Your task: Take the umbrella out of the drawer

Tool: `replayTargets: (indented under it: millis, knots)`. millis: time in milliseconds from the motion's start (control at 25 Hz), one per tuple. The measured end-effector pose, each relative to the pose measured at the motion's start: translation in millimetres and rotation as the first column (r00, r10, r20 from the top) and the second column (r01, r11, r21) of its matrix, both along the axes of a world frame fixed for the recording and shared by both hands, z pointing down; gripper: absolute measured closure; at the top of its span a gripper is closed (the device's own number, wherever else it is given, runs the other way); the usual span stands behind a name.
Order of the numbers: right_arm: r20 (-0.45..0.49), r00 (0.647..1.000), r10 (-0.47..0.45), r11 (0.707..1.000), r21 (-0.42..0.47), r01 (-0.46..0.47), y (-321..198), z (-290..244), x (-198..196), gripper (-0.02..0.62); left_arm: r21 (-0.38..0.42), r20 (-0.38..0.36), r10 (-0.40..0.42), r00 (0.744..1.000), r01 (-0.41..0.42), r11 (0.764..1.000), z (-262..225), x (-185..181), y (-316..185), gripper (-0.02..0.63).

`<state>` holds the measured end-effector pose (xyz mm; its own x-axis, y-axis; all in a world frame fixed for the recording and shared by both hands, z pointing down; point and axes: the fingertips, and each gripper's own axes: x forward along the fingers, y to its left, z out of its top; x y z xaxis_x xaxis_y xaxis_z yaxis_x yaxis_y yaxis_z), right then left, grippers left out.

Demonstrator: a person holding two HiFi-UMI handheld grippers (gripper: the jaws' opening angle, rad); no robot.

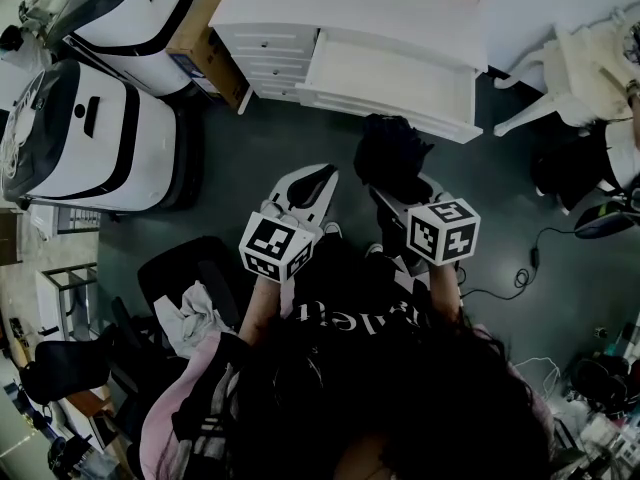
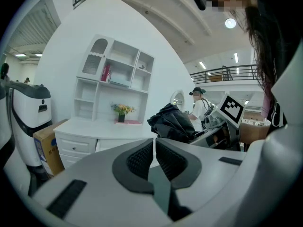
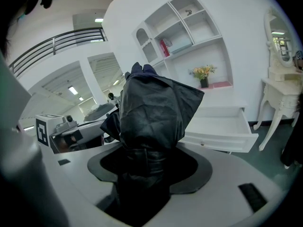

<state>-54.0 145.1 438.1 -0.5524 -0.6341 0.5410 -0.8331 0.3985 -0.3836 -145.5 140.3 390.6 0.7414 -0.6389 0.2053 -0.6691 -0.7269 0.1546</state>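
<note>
A folded black umbrella (image 3: 151, 117) stands upright between the jaws of my right gripper (image 3: 150, 167), which is shut on it. In the head view the umbrella (image 1: 392, 158) hangs over the dark floor, in front of the open white drawer (image 1: 395, 83). The drawer (image 3: 222, 126) looks bare inside. My left gripper (image 1: 308, 190) is beside it on the left, its dark pads (image 2: 142, 160) pressed together with nothing between them. In the left gripper view the umbrella (image 2: 171, 122) shows to the right, ahead of the right gripper's marker cube (image 2: 232, 109).
A white dresser (image 1: 350, 18) with small drawers (image 1: 265, 58) stands ahead, a cardboard box (image 1: 205, 38) at its left. Two white machines (image 1: 95, 138) sit at far left. A white chair (image 1: 580, 78) is at right. Cables (image 1: 525, 263) lie on the floor.
</note>
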Motion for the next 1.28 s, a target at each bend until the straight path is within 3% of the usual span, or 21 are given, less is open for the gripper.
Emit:
replayTargets:
  millis: [440, 1280]
  knots:
    - [0.017, 0.999, -0.033, 0.999, -0.003, 0.033, 25.1, -7.6, 28.4, 0.318, -0.008, 0.018, -0.043, 0.999, 0.043, 0.999, -7.4, 25.4, 28.1, 0.581]
    - [0.027, 0.997, -0.069, 0.998, -0.006, 0.070, 39.3, -6.7, 31.0, 0.318, -0.002, 0.018, -0.087, 0.996, 0.087, 0.996, -9.2, 28.0, 42.6, 0.581]
